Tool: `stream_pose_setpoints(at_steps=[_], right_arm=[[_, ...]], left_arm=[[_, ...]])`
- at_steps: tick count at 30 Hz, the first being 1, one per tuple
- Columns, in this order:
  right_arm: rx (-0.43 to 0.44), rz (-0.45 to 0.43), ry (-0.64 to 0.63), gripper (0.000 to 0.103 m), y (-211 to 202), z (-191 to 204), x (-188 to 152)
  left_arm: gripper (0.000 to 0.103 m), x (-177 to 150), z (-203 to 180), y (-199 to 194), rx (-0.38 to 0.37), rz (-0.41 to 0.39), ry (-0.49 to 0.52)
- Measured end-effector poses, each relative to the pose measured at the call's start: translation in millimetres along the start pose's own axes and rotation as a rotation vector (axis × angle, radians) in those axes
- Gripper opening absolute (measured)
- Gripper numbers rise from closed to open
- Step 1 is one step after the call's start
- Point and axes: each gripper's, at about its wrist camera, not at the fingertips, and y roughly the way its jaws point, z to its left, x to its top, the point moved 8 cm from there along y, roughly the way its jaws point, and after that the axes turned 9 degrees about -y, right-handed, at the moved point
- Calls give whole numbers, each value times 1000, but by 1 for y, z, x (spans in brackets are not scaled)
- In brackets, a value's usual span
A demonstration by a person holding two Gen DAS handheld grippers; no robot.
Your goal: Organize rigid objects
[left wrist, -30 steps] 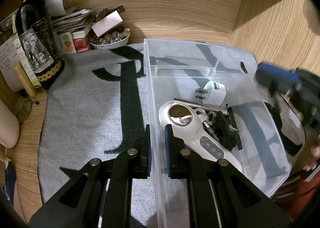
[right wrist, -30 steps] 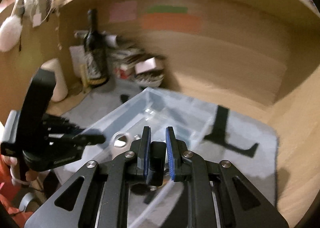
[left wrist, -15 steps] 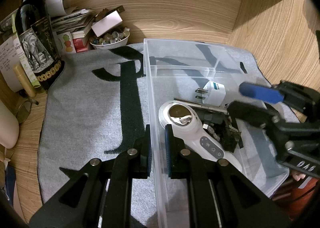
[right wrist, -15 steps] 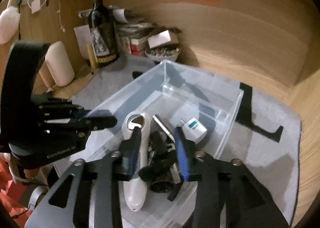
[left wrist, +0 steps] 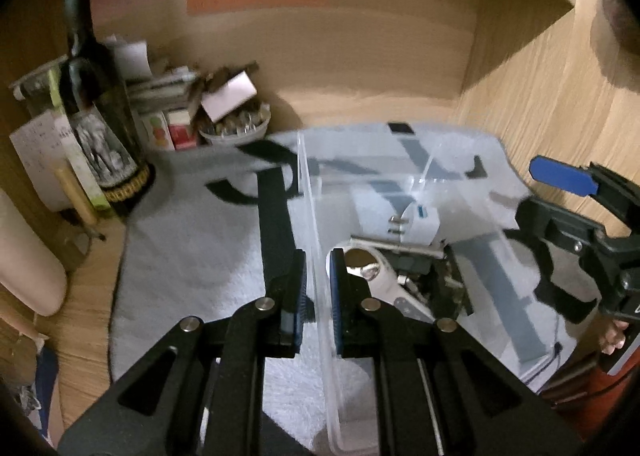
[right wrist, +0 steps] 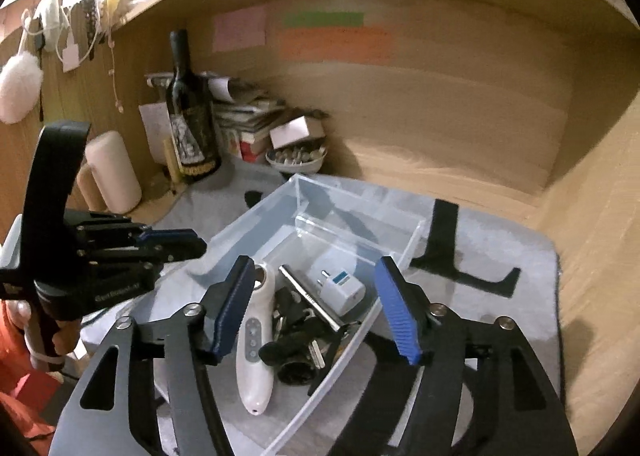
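Observation:
A clear plastic bin sits on a grey mat. Inside lie a white handheld device, a white plug adapter, a metal bar and black parts. My left gripper is shut on the bin's left wall. My right gripper is open and empty above the bin's contents; it also shows at the right of the left wrist view.
A dark wine bottle, stacked books, a bowl of small items and a white cylinder stand at the back left. Wooden walls enclose the desk at the back and right.
My right gripper has opened and let go of the black object, which now lies in the bin. The left wrist view has tilted up, still clamped on the bin wall.

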Motion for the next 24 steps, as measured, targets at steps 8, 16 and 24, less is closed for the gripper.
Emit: stream_pose_setpoints(at_steps=[8, 16, 24], right_arm=[[-75, -91, 17, 84, -39, -2, 5], [-139, -174, 18, 102, -73, 6, 5], [-184, -231, 26, 103, -98, 14, 1]], left_arm=[[13, 8, -12, -40, -34, -101, 4], [50, 4, -23, -79, -44, -214, 12], [89, -4, -30, -114, -18, -352, 28]])
